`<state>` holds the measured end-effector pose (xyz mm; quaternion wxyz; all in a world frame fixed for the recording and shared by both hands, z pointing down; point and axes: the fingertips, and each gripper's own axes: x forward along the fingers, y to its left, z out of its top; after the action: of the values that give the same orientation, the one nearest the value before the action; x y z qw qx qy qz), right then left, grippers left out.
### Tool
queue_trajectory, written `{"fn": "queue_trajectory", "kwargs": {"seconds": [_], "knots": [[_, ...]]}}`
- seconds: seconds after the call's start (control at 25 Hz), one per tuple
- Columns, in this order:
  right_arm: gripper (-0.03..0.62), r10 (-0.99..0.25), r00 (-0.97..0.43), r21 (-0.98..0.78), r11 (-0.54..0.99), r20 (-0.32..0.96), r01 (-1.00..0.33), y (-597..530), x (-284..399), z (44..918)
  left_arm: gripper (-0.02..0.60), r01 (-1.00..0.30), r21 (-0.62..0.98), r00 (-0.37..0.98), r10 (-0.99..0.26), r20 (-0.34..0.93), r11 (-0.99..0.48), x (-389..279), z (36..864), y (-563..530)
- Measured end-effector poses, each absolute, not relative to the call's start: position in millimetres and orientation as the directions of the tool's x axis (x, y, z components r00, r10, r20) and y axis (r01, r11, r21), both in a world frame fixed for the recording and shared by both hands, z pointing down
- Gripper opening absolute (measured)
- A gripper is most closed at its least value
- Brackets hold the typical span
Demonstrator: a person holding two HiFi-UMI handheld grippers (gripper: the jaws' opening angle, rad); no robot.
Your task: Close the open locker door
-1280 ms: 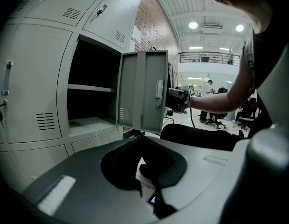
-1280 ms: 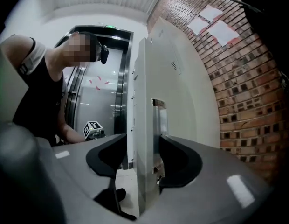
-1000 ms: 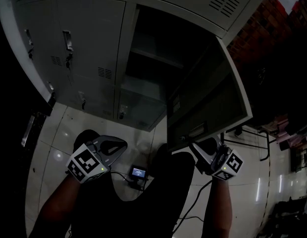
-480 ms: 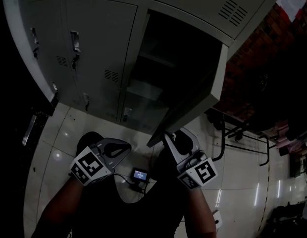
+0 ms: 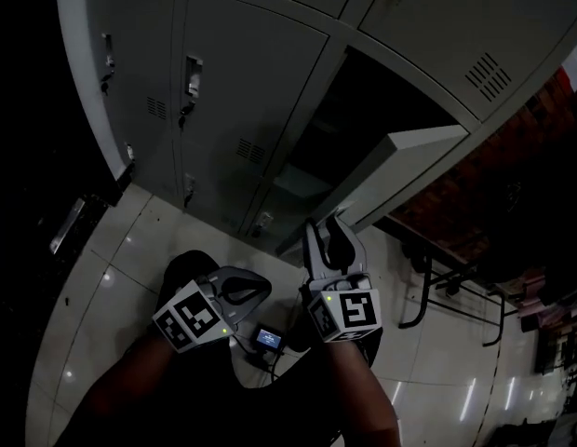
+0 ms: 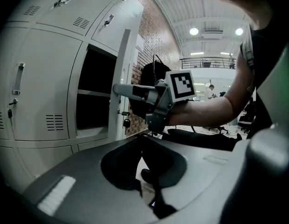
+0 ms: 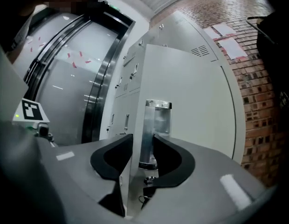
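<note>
**Door half-way home, right tool on its free edge**

The grey locker bank [image 5: 223, 82] fills the upper part of the head view, with one dark compartment [image 5: 358, 110] standing open among shut neighbours. The locker door [image 5: 400, 156] hangs on the far side of that compartment. It juts out from the bank at an angle with its free edge toward the person, so by my judgement the closing is under way but not done. Below lies the pale tiled floor [image 5: 112, 250].

The right tool [image 5: 333, 231] reaches up to the door's free edge. In the right gripper view its jaws pinch the thin sheet-metal edge right at the shiny handle [image 7: 157, 120]. The left tool [image 5: 256, 291] hangs low near the person's body, apart from the lockers. Its jaws are pressed together at the tips with nothing between them. A small device [image 5: 267, 338] with a lit screen and a cable sits by the person's feet.

The main risk is the grip itself. The pads straddle the edge, so if the door is pushed fully into the frame they could be trapped between door and frame, or keep the latch from seating. The smooth metal could also slip from the pads, leaving the door to swing back. A hard shove might make it bounce open again. The cable underfoot could snag a step forward.
</note>
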<state>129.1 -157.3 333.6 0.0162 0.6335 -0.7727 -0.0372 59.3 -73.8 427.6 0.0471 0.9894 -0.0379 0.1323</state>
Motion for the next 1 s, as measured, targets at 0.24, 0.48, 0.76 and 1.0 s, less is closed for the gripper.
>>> {"fn": "queue_trajectory", "kwargs": {"seconds": [0.24, 0.48, 0.76, 1.0], "knots": [[0.146, -0.992, -0.129, 0.116, 0.130, 0.015, -0.985, -205, 123, 334, 0.012, -0.092, 0.090, 0.967, -0.068, 0.245, -0.992, 54, 425, -76], [0.170, -0.996, -0.080, 0.111, 0.083, 0.029, -0.990, -251, 119, 332, 0.012, -0.094, 0.101, 0.970, -0.069, 0.232, -0.990, 49, 422, -79], [0.181, -0.996, -0.062, 0.100, 0.068, 0.059, -0.993, -296, 130, 334, 0.012, -0.088, 0.114, 0.977, -0.063, 0.206, -0.990, 42, 418, -82], [0.211, -0.994, -0.053, 0.083, 0.060, 0.092, -0.995, -324, 144, 337, 0.012, -0.089, 0.123, 0.978, -0.064, 0.199, -0.988, 39, 418, -83]]}}
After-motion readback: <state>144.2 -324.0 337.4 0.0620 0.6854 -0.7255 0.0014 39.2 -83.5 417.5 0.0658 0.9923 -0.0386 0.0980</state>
